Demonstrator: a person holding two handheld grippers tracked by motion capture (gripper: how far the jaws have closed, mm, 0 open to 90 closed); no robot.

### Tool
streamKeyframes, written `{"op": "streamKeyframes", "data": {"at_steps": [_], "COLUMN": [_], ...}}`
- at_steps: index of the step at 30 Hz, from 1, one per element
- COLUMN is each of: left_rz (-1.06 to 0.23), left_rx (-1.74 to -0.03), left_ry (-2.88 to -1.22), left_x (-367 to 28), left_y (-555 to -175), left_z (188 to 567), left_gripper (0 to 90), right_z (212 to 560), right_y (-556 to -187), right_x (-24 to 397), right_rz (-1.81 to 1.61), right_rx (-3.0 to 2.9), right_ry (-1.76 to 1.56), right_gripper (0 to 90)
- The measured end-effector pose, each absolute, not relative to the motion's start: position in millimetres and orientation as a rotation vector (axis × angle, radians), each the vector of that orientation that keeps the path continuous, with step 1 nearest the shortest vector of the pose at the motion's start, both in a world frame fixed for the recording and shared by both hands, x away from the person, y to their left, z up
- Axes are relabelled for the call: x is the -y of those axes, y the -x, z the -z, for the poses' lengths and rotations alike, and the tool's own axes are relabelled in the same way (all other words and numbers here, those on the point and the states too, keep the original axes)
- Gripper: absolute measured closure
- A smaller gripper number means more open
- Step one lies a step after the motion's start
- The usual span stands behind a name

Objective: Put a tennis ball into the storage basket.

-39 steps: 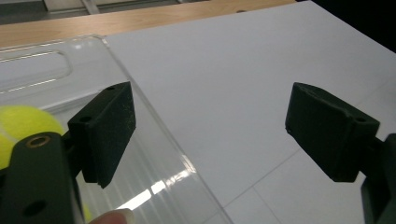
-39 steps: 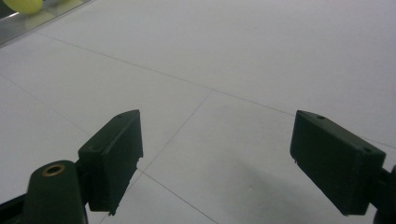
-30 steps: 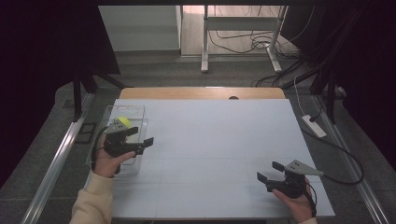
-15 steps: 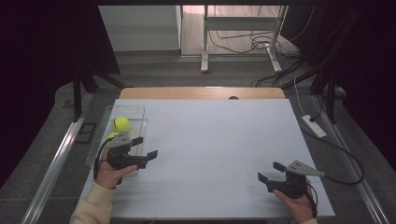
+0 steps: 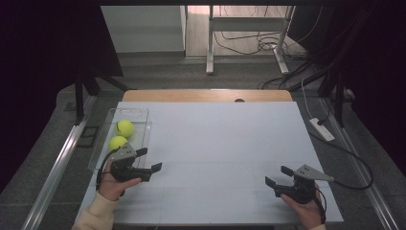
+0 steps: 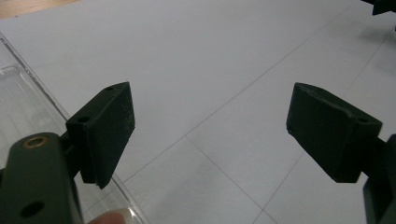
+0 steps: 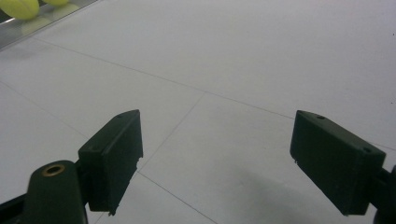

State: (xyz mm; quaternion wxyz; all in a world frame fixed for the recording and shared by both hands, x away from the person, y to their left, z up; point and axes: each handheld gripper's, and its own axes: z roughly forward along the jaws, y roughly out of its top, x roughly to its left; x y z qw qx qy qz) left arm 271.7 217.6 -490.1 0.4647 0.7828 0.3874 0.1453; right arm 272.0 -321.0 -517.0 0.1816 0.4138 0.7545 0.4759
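Balls [image 5: 124, 128] sit in the clear tray [image 5: 143, 115] at your left: two yellow-green ones, the far one near the tray's middle and the near one [image 5: 117, 143] just in front of it, close together. The tray lies along the left edge of the white table [image 5: 215, 139], and both balls rest on its floor, apart from either tool.

Your left gripper [image 5: 151, 160] is in your left hand, just beside the tray's near right corner and over the white top. Its jaws stand apart with nothing between them. From the left gripper view you look across the bare table, with the tray's clear rim [image 6: 32, 88] running along the left behind the left jaw, and your fingertip [image 6: 109, 218] showing at the bottom edge. The gripper [image 6: 210, 135] points away from the balls, toward the table's middle.

Your right gripper [image 5: 277, 176] rests low in your right hand near the table's front right corner, well apart from the tray. Its jaws are also spread wide and hold nothing. In the right gripper view [image 7: 217, 158] the jaws frame the white surface with its thin seam lines, and the balls [image 7: 21, 7] show far off at the top left corner, inside the tray.
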Motion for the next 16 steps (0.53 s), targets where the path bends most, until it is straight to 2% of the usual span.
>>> {"op": "streamKeyframes", "data": {"at_steps": [16], "left_rz": [-0.366], "left_rx": [-0.951], "left_ry": [-1.938], "left_x": [-216.5], "left_y": [-271.2], "left_z": [491.8], "left_gripper": [16.5], "right_z": [516.4], "right_y": [-271.6], "right_x": [321.9], "right_rz": [-1.343], "right_rx": [-2.125], "right_ry": [-1.169], "right_gripper": [16.9]}}
